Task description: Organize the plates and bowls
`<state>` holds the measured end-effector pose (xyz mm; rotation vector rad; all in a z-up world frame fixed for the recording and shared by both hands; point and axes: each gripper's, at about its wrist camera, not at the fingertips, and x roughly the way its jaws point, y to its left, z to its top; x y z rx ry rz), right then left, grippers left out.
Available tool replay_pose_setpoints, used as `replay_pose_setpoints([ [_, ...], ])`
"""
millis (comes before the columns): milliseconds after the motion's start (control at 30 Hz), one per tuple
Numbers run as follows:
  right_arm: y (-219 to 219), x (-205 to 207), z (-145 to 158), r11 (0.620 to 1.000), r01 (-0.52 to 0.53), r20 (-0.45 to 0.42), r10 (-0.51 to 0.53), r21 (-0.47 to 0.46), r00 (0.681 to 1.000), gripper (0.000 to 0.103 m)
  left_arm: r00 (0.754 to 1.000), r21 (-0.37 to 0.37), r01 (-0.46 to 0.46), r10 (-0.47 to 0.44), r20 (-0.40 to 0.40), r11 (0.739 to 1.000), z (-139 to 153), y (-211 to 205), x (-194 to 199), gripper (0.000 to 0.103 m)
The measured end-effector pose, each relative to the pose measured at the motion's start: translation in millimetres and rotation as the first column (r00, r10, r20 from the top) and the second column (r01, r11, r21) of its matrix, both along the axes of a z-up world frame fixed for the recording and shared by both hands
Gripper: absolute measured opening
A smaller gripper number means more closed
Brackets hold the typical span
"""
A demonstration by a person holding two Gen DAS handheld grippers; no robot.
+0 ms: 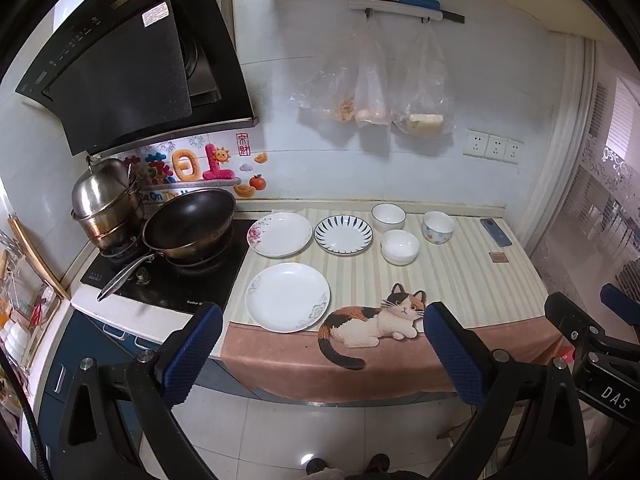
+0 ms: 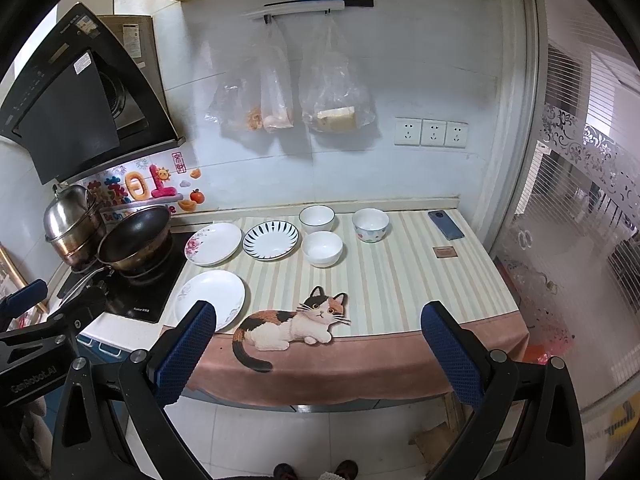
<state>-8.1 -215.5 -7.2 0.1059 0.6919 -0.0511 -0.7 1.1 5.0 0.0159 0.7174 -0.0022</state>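
Both grippers hover level in front of the worktop (image 2: 400,280), short of its front edge. The left gripper (image 1: 322,354) and right gripper (image 2: 318,350) each have fingers spread wide, holding nothing. Three plates (image 1: 287,297) lie centre-left on the striped cloth; three bowls (image 1: 400,246) sit apart, centre-right.

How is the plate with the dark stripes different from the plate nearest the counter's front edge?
The striped plate has dark dashes radiating round its rim; the front plate is nearly plain white, with faint grey scrolls at its edge. The striped plate looks smaller and sits in the back row beside the bowls; the front plate lies alone near the stove. Both are round, empty, and flat on the striped cloth.
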Motion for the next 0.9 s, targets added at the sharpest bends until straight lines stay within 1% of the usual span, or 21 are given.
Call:
replay_pose_setpoints([
  [533,3.3,1.5,-2.7,1.000,-0.005,-0.008,0.005,0.000,1.000,0.103,1.000,0.004,-0.009,0.009,0.006,1.000,-2.5,1.6,0.6,0.103],
  [900,7.8,13.8,-4.3,1.000,-0.005,-0.015,0.005,-0.003,1.000,0.103,1.000,0.007,-0.002,0.002,0.013,1.000,-3.0,3.3,6.4,0.103],
])
